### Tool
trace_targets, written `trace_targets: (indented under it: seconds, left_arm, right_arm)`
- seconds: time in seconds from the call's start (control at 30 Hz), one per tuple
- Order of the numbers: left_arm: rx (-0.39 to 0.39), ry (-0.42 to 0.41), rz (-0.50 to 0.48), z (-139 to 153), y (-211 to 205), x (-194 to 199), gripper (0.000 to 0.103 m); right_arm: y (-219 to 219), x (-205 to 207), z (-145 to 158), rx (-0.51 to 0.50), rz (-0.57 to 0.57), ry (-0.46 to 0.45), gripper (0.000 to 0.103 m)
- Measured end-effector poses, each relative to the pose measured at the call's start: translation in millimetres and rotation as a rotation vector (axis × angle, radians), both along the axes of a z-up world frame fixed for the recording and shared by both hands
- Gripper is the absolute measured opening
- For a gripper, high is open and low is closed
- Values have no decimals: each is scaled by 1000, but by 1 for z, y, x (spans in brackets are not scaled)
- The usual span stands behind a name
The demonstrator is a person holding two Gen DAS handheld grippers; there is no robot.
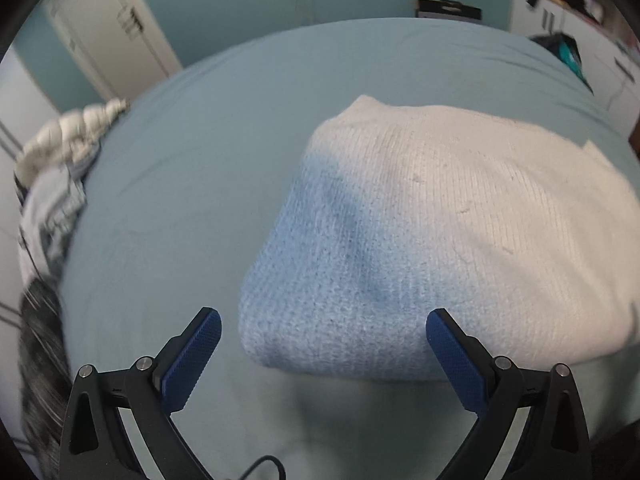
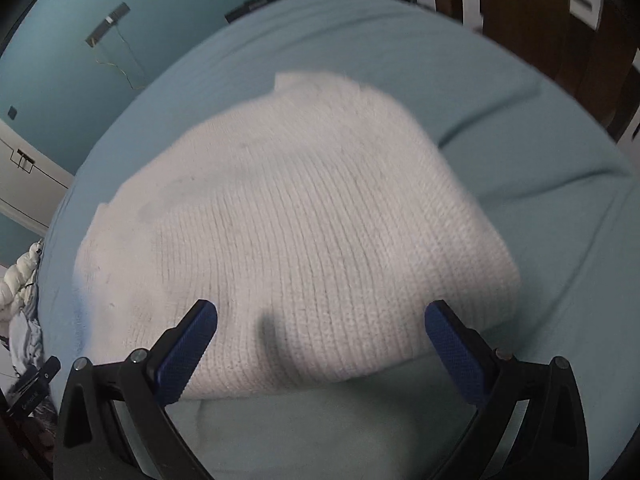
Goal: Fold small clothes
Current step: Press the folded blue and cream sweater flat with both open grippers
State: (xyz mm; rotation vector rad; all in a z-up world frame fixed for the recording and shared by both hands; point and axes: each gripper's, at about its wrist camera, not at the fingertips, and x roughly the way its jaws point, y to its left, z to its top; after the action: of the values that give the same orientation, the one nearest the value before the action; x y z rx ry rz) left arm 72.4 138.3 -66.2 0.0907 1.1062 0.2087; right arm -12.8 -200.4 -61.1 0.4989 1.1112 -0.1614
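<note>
Pale blue-green cotton sheeting covers the bed (image 1: 224,128), which fills most of both wrist views and runs under and ahead of each claw. On it lies the folded knit sweater (image 1: 420,232), ribbed, white over most of its surface and fading to light blue at one end. It rests flat in a thick rounded bundle.

From the left gripper (image 1: 323,354), the sweater sits directly ahead and to the right, its blue end nearest, the folded edge just beyond the fingertips. This claw is spread wide, its blue textured pads (image 1: 192,360) well apart with nothing between them; the right pad overlaps the sweater's near edge in the view, though whether it touches cannot be told.

From the right gripper (image 2: 321,350), the sweater (image 2: 304,224) lies straight ahead, its white part filling the space between and beyond the fingers. This claw is also spread wide and grips nothing, and its left pad (image 2: 184,354) stands in front of the knit's near edge.

Far to the left of both claws, at the bed's edge, lies a heap of other laundry (image 1: 60,168), white and grey, blurred.
</note>
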Motion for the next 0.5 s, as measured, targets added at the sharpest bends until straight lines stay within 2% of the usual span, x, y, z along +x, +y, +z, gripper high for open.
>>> trace_targets:
  seconds: [0.1,0.23,0.5]
  left_arm:
    - [-51,-7,26,-4,7,1,103]
    - [-42,-23,7,-4,1,1,103]
    - [-76,-7,-26,-9,-9,-1,103]
  right_arm:
    - [7,1,3,-33,15,22,102]
    - [18,8,5,-92,39,39,102]
    - [13,-7,7,-93,21,15,102]
